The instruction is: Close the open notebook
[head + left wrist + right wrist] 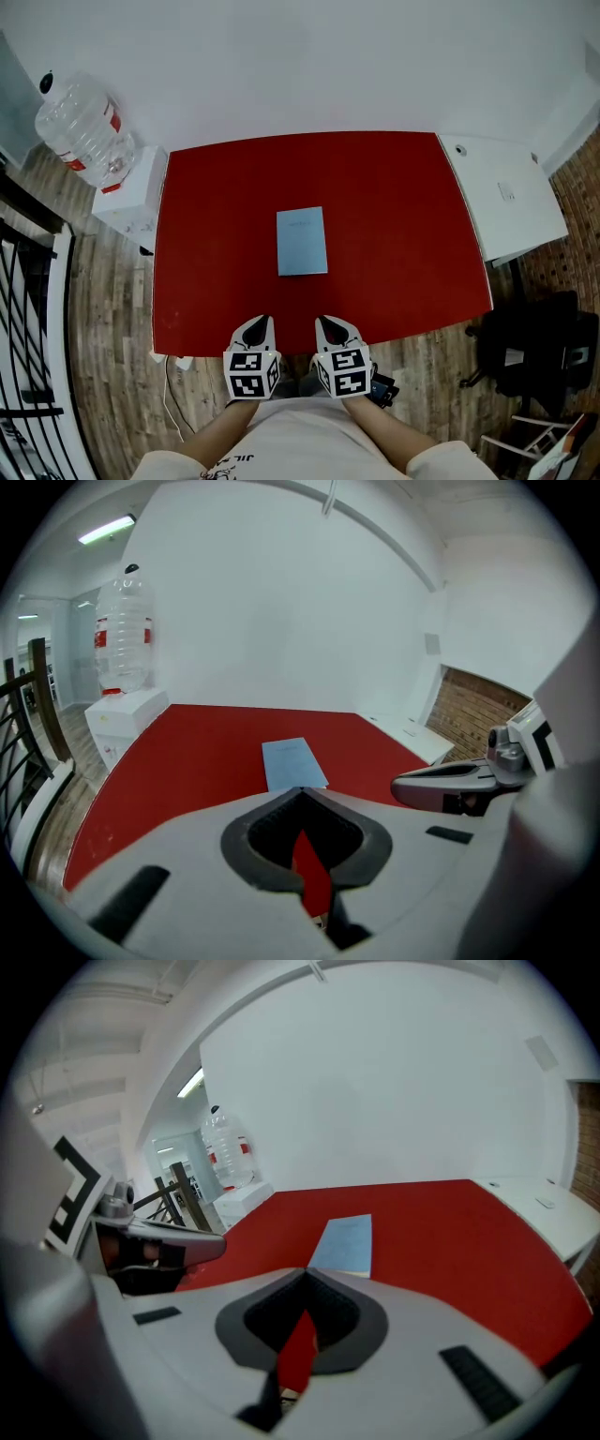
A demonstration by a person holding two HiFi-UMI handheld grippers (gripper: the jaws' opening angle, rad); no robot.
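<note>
The thin pale-blue rectangular notebook (pixel 302 241) lies flat at the middle of the red table top (pixel 206 234), its cover already down, so it looks closed. The left gripper (pixel 260 322) sits at its 7 o'clock and the right gripper (pixel 328 322) at its 5 o'clock, both at the table's near edge. Each has its jaws pressed together on nothing. The notebook is probably light, with a bendy, smooth cover that slides easily. Any further hold would suit a long free edge, with the other gripper pinning the book flat.

Dark letters on the person's shirt (pixel 281 441) seem to begin "JIL", and the rest is cut off. Print on the notebook (pixel 302 241) cover and on the water bottle (pixel 80 131) label is too small to read.
</note>
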